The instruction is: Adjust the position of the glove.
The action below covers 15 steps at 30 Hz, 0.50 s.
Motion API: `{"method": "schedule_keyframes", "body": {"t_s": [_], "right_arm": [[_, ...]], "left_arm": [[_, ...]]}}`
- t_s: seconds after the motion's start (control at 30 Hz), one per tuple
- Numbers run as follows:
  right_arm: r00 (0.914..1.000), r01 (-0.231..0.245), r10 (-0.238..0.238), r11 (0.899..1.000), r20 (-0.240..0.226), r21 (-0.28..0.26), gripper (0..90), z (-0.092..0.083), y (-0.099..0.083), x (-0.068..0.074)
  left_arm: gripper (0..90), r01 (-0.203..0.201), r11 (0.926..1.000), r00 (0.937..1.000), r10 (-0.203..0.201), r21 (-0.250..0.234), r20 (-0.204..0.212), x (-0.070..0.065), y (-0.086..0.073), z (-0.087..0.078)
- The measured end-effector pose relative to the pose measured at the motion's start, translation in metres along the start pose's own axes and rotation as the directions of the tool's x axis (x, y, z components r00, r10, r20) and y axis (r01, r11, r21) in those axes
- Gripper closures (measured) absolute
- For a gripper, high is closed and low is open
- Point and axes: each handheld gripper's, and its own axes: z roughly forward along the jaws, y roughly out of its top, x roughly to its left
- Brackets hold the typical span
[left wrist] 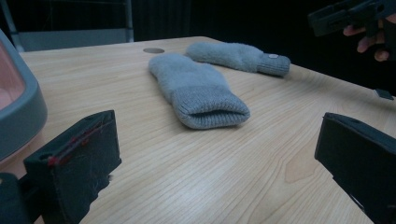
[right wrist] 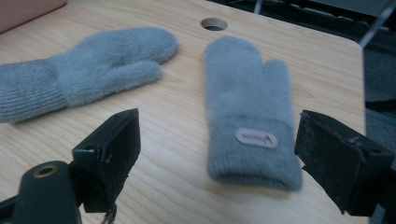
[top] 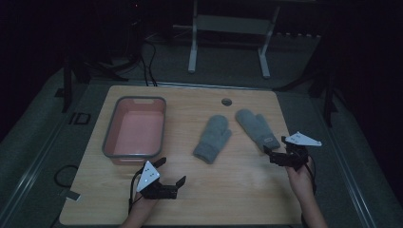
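Two grey knitted mittens lie flat on the wooden table (top: 228,190). The left mitten (top: 212,138) (left wrist: 196,88) (right wrist: 93,70) points its cuff toward the near edge. The right mitten (top: 256,128) (left wrist: 238,56) (right wrist: 247,107) has a small label on its cuff. My right gripper (top: 274,145) (right wrist: 219,140) is open just before that cuff, its jaws set wide on either side of it without touching. My left gripper (top: 172,172) (left wrist: 217,140) is open and empty, low over the table, short of the left mitten's cuff.
A pink bin with a grey rim (top: 134,99) (left wrist: 18,116) stands at the table's left, beside my left gripper. A round hole (top: 226,101) sits in the tabletop beyond the mittens. A white frame (top: 228,23) stands on the floor behind the table.
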Motion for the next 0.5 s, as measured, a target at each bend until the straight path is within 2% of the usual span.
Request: {"method": "schedule_keyframes", "body": {"t_s": [0.13,0.17,0.23,0.27,0.33,0.37,0.4,0.5], "right_arm": [[0.9978,0.039,-0.038,0.999,-0.055,0.014,14.3,0.013,0.012,0.012],[0.9978,0.039,-0.038,0.999,-0.055,0.014,14.3,0.013,0.012,0.012],[0.9936,0.050,-0.046,0.998,-0.103,0.030,14.2,0.022,0.019,0.019],[0.9936,0.050,-0.046,0.998,-0.103,0.030,14.2,0.022,0.019,0.019],[0.9876,0.039,-0.035,0.999,-0.153,0.022,14.1,0.033,0.025,0.025],[0.9876,0.039,-0.035,0.999,-0.153,0.022,14.1,0.033,0.025,0.025],[0.9821,0.039,-0.036,0.999,-0.185,0.013,14.0,0.040,0.029,0.028],[0.9732,0.034,-0.030,0.999,-0.228,0.012,14.0,0.051,0.035,0.032]], "left_arm": [[0.3,-0.006,1.0000,1.0000,0.006,0.000,0.002,0.000,0.000,0.000],[0.3,-0.005,1.0000,1.0000,0.005,0.001,0.002,0.000,0.000,0.000],[0.3,-0.003,1.0000,1.0000,0.003,0.003,0.003,0.000,0.000,0.000],[0.3,-0.003,1.0000,1.0000,0.003,0.004,0.004,0.000,0.000,0.000],[0.3,-0.003,1.0000,1.0000,0.003,0.004,0.004,0.000,0.000,0.000],[0.4,-0.003,1.0000,1.0000,0.003,0.004,0.004,0.000,0.000,0.000],[0.3,-0.002,1.0000,1.0000,0.002,0.006,0.005,0.000,0.000,0.001],[0.3,-0.003,1.0000,1.0000,0.003,0.008,0.005,0.000,0.000,0.001]]}}
